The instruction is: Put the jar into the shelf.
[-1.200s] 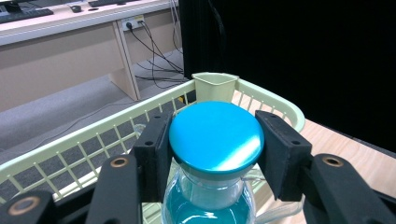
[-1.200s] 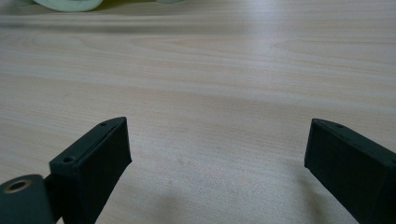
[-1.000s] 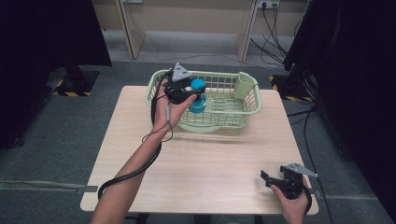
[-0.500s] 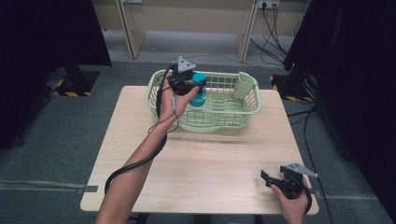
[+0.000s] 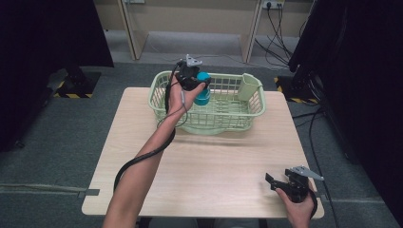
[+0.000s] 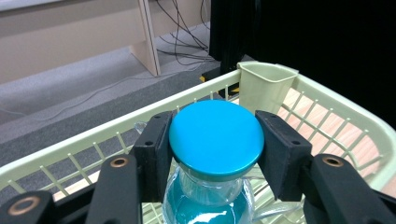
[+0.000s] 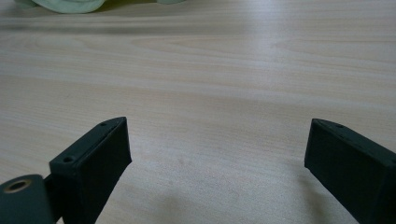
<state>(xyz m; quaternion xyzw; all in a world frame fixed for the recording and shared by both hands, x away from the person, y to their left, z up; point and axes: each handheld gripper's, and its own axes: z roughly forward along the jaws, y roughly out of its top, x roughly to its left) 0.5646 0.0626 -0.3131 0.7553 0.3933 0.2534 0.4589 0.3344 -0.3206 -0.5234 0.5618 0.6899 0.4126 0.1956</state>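
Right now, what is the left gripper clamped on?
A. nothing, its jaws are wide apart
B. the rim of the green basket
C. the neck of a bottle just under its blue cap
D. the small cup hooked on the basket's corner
C: in the left gripper view the left gripper has both black pads pressed on the bottle just beneath its blue cap, above the green basket.
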